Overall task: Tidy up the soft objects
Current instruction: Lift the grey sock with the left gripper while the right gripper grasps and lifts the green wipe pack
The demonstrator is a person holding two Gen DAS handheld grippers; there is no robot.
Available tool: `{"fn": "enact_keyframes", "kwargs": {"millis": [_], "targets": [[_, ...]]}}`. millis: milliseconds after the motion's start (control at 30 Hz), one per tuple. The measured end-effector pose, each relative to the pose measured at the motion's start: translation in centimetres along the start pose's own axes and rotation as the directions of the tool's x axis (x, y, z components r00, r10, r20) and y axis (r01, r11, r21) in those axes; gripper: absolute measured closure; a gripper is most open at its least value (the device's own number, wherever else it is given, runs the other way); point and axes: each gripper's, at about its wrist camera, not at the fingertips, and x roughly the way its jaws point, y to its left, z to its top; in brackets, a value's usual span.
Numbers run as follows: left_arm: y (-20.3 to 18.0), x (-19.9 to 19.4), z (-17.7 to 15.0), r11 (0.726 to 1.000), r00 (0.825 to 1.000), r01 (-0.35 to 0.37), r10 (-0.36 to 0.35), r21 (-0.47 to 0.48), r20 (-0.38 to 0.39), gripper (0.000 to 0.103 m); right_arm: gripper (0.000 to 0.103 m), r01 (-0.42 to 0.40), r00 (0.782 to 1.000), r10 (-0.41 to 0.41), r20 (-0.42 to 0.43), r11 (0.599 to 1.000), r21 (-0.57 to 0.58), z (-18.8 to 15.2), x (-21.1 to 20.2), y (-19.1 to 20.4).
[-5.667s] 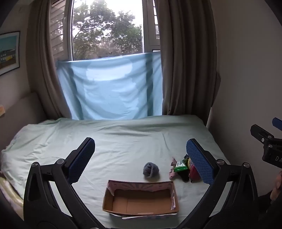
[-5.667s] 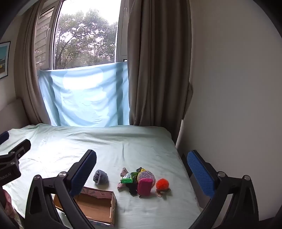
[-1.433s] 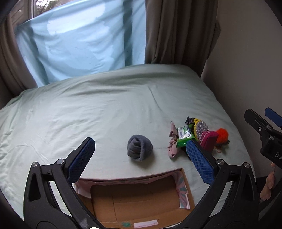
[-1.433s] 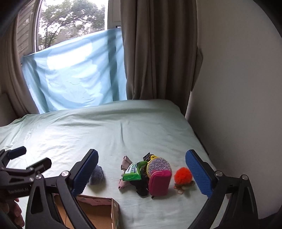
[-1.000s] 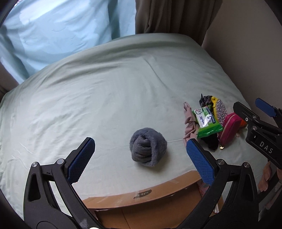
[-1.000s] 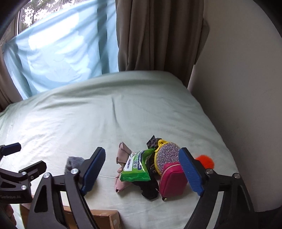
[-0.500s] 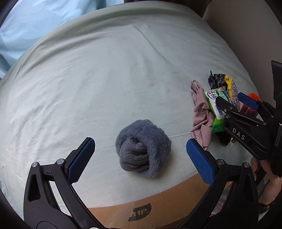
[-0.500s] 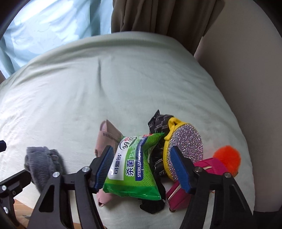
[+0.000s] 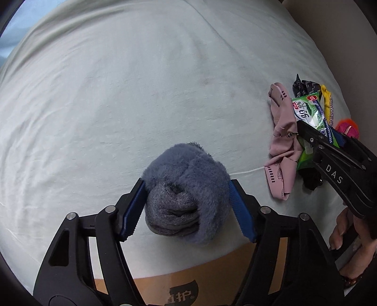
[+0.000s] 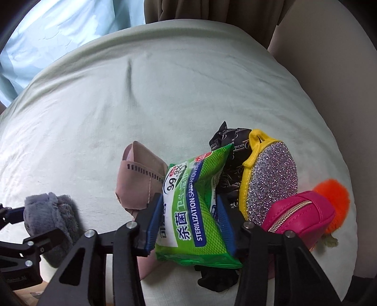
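Now left tongs clamped on rolled sock, box at 6 o'clock for drop; right tongs pinching wipes pack.

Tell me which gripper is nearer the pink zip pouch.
Right. The right gripper is shut on the green wipes pack right beside the pink zip pouch; the left gripper is shut on the grey sock ball, farther left.

I was working in a bedroom at home: a bed with a pale green sheet filled my view, brown curtains hung behind it beside a light blue cloth, and a plain wall ran alongside.
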Motion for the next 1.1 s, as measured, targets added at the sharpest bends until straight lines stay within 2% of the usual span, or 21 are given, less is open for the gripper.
{"fn": "enact_keyframes", "kwargs": {"millis": [67,267,467,733,933,1100], "targets": [[0.1,0.1,0.0,1.0,1.0,-0.004,0.004,-0.002,0.007,0.051,0.065,-0.009,1.0,0.009,0.001,1.0,0.012,0.1,-0.3,-0.2],[0.3,-0.5,-0.4,1.0,1.0,0.003,-0.003,-0.004,0.025,0.062,0.07,-0.015,1.0,0.015,0.019,1.0,0.018,-0.2,-0.7,-0.5],[0.1,-2.0,-1.0,1.0,0.999,0.009,-0.008,-0.005,0.05,0.064,0.072,-0.019,0.999,0.018,0.049,1.0,0.021,0.0,-2.7,0.3],[0.5,-6.4,-1.3,1.0,0.993,0.005,-0.004,-0.006,0.114,0.064,0.073,-0.033,0.995,0.031,0.098,0.999,0.025,0.5,-6.1,0.6],[-0.3,-10.0,-1.2,1.0,0.983,-0.001,0.0,0.006,0.184,0.064,0.074,-0.049,0.988,0.047,0.15,0.999,0.01,0.7,-10.3,0.8],[-1.8,-13.9,-2.3,1.0,0.966,-0.004,0.005,-0.002,0.257,0.064,0.074,-0.061,0.977,0.061,0.206,0.998,-0.008,0.7,-15.1,0.5]]}}
